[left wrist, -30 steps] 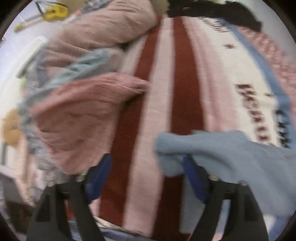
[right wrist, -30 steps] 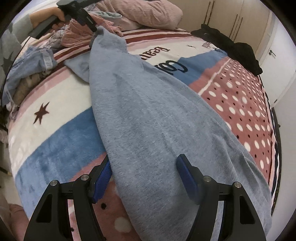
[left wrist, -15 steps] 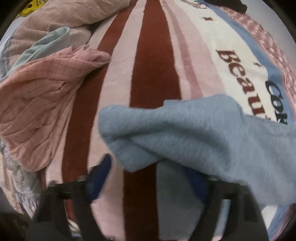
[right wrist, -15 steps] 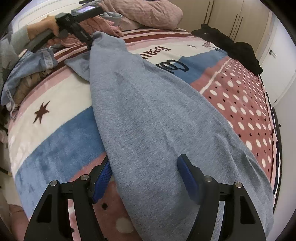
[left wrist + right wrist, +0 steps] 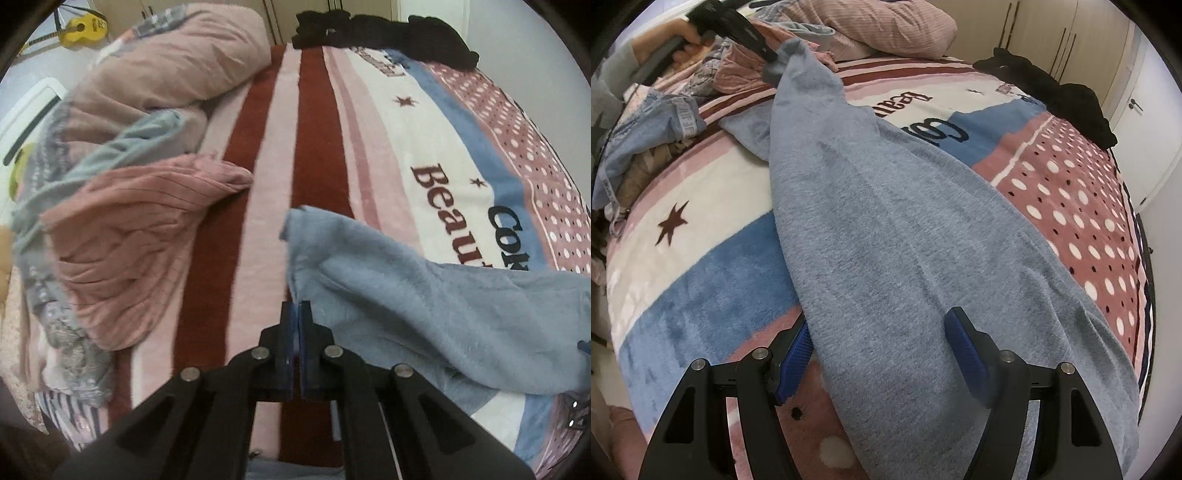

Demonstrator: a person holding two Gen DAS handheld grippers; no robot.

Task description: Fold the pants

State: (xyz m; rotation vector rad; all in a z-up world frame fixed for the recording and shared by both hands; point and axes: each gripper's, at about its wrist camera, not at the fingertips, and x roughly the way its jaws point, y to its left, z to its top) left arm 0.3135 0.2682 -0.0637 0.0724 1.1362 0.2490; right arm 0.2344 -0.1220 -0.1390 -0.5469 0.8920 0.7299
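Grey-blue pants (image 5: pixel 905 240) lie lengthwise across the patterned blanket (image 5: pixel 701 266). In the right wrist view my right gripper (image 5: pixel 882 332) stands open over the near end. One blue pad (image 5: pixel 798 350) sits beside the cloth's left edge and the other rests over the fabric. At the far end my left gripper (image 5: pixel 768 55), held by a hand (image 5: pixel 683 37), is shut on the pants' tip, which is raised off the bed. In the left wrist view the jaws of the left gripper (image 5: pixel 297 306) are pressed together on the edge of the pants (image 5: pixel 406 295).
Crumpled pink garments (image 5: pixel 129 236) and a pink pillow (image 5: pixel 177 70) are heaped at the bed's head. Black clothes (image 5: pixel 1063 92) lie at the far corner and a denim piece (image 5: pixel 653 125) near the left edge. White cupboard doors (image 5: pixel 1145 122) stand beyond the bed.
My left gripper went from wide open to shut on the far end of the pants and lifted it a little. The right gripper and the near end have not moved.
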